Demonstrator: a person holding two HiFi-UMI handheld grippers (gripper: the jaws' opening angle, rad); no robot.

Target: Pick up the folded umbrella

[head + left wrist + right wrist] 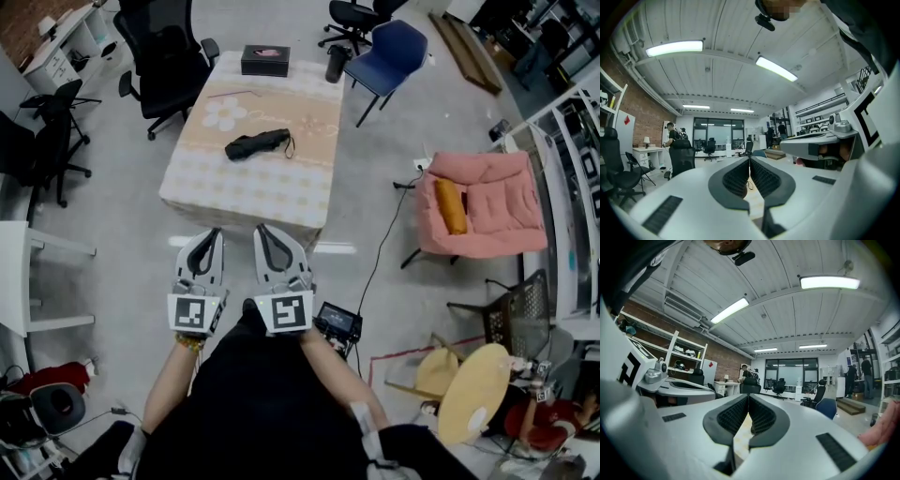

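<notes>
While the folded umbrella [258, 144] lies on the table [281, 192], both grippers hover short. Left gripper [213, 234], right gripper [263, 231]: jaws together, empty.

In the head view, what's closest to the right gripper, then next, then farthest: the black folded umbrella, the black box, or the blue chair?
1. Black folded umbrella, on the cloth-covered table, nearest the right gripper.
2. Black rectangular box, at the table's far edge.
3. Blue chair, beyond the table's far right corner.
</notes>
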